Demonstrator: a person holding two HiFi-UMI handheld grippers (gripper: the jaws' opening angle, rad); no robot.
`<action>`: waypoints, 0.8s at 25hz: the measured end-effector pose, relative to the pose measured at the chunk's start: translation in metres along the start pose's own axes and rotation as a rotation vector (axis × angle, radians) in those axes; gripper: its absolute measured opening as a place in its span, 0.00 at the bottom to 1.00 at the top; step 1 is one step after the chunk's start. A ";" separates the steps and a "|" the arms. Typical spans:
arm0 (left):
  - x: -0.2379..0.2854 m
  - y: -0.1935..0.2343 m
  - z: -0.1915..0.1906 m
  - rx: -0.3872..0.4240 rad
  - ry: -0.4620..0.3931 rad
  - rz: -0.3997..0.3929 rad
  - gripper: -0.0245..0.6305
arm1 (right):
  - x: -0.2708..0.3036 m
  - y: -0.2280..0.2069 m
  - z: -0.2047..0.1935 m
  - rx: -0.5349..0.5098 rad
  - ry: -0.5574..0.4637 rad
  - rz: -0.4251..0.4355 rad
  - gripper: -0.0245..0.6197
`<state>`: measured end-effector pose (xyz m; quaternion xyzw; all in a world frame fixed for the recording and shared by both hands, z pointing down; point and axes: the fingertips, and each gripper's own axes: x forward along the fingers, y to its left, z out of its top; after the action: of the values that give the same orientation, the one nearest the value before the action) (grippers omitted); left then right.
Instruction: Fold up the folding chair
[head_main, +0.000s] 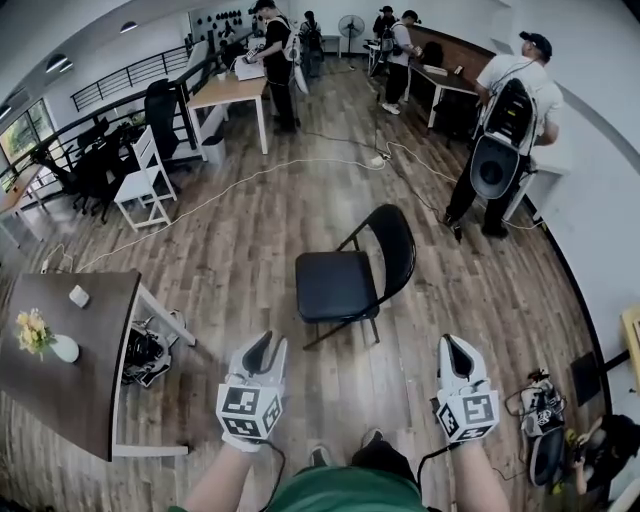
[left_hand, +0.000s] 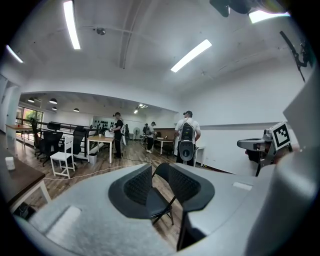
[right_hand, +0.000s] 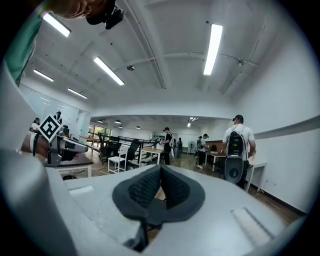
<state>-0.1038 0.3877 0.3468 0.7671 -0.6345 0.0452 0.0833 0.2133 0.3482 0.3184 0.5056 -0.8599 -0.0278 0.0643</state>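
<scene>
**A:** Where is the chair?

**B:** The black metal folding chair (head_main: 345, 285) stands unfolded on the wood-plank floor (head_main: 250, 270), about in the middle of the room. Its padded seat is level. Its backrest rises on the far right side of the seat.

**A:** And the grippers?

**B:** Both are on the near side of it, well apart from it, and touch nothing. In the head view the left gripper (head_main: 260, 352) is near and a little left of the chair. The right gripper (head_main: 455, 355) is near and to its right.

**A:** How do the fingers stand?

**B:** In its own view, the left gripper (left_hand: 159, 170) has its dark ribbed fingers (left_hand: 137, 186) a narrow way apart. Nothing is between them. The chair (left_hand: 155, 200) only shows through the gap, farther off. On the right gripper (right_hand: 160, 172) the fingers (right_hand: 145, 190) are pressed together at the tips, with nothing held.

**A:** What is around?

**B:** At the near left is a dark brown tabletop (head_main: 90, 370) on white legs. Yellow flowers in a white vase (head_main: 32, 330) stand on it. Farther left stands a white wooden chair (head_main: 140, 185). At the far right a person with a black backpack (head_main: 505, 130) stands facing away by the wall. More people are at the desks at the far end.
</scene>
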 end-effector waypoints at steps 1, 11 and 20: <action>0.005 0.001 -0.002 -0.003 0.004 -0.005 0.20 | 0.003 0.000 -0.004 0.002 0.012 0.001 0.03; 0.070 -0.002 0.004 0.100 -0.012 -0.018 0.05 | 0.072 -0.037 -0.032 0.052 0.050 0.017 0.03; 0.162 -0.005 0.023 0.058 -0.014 0.051 0.06 | 0.164 -0.096 -0.047 0.090 0.068 0.096 0.03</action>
<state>-0.0684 0.2277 0.3523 0.7531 -0.6527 0.0604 0.0554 0.2246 0.1593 0.3678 0.4667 -0.8809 0.0312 0.0719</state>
